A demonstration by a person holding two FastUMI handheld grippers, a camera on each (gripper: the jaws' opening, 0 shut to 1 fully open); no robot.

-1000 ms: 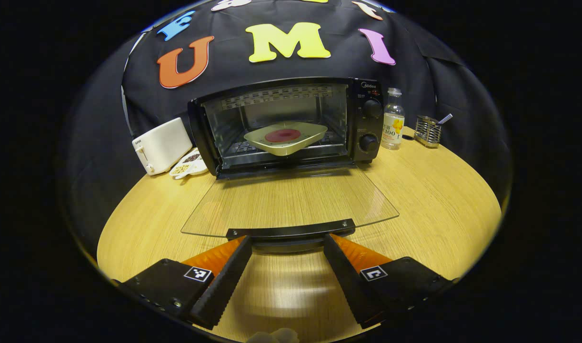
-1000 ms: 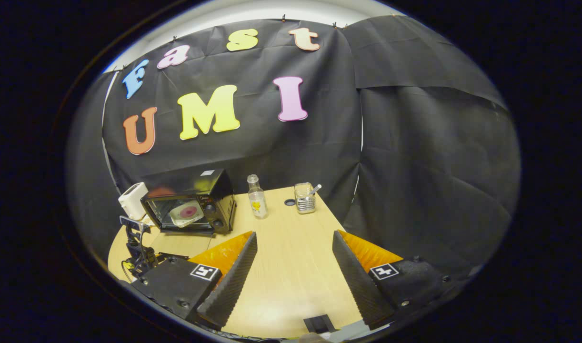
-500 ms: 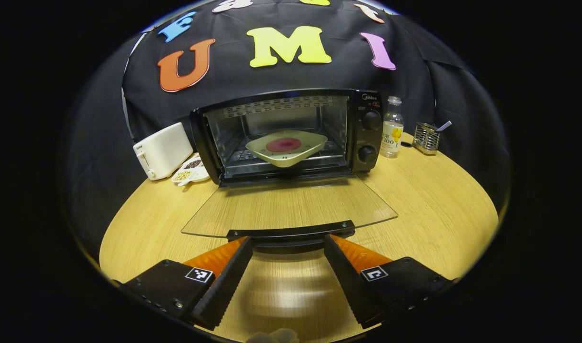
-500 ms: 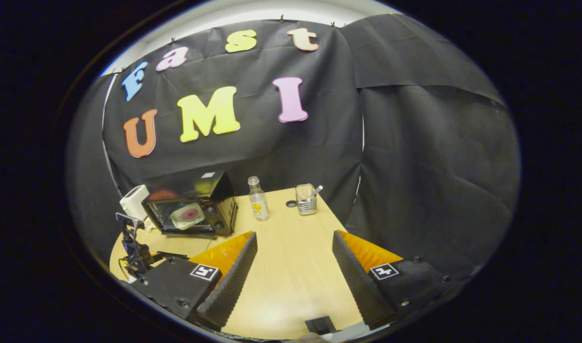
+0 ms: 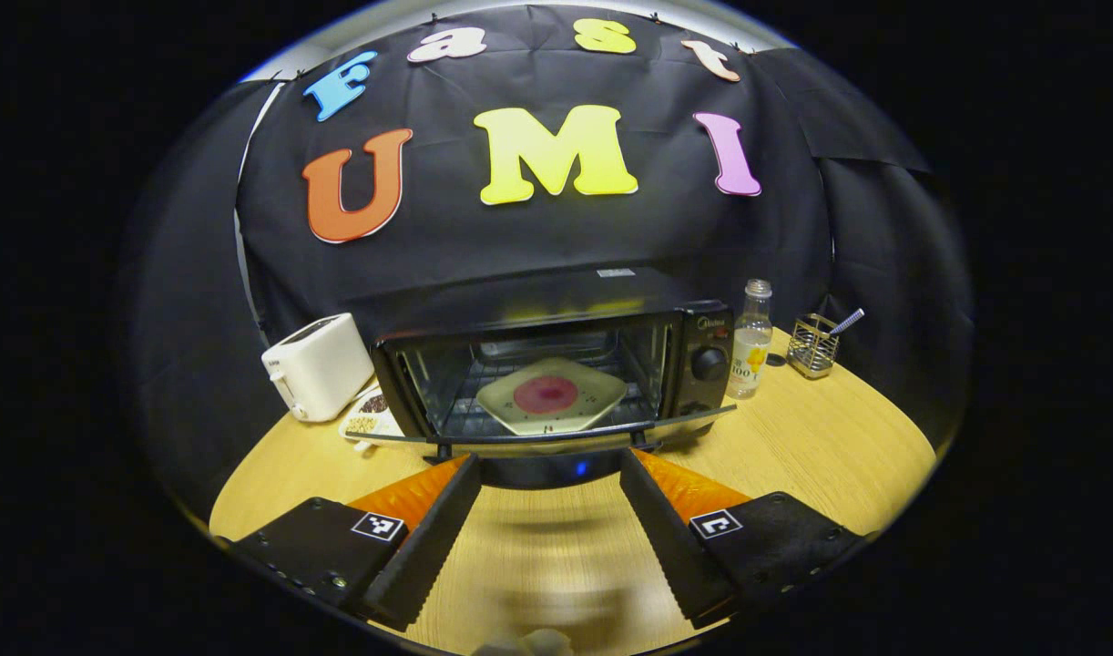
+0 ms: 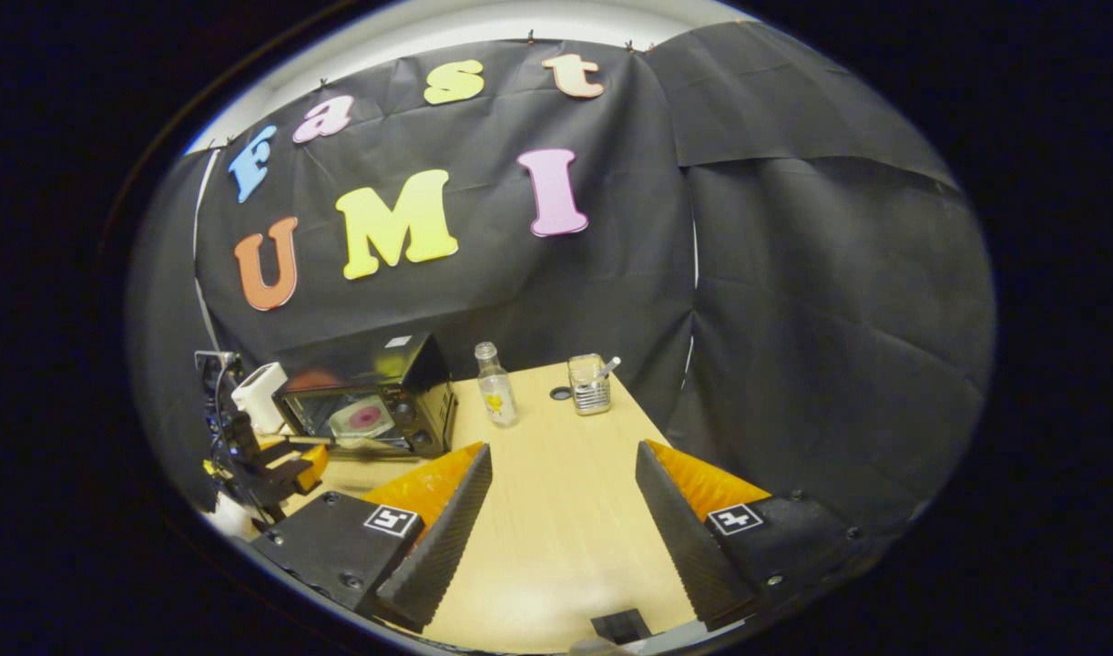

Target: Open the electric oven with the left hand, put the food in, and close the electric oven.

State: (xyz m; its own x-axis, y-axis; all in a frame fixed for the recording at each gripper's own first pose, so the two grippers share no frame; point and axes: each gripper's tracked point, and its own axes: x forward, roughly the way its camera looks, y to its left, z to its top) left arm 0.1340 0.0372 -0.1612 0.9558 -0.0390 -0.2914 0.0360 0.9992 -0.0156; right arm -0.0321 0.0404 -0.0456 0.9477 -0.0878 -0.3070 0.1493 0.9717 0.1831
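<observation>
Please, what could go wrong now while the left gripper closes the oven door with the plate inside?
1. The left gripper has its jaws open around the door handle, not clamped, so the half-raised door could slip and drop back.
2. The plate sits cornerwise on the rack, one corner pointing at the opening; the door might catch it.
3. A hard push could slide the oven toward the toaster.

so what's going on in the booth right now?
A person is closing the electric oven with the left tool. Its open fingers sit either side of the door handle, and the glass door is part-way up, not yet shut. The plate of food already sits on the rack inside. The right tool hangs open and empty over the wooden table, away from the oven. A toaster, a bottle and a wire holder stand beside the oven.
</observation>
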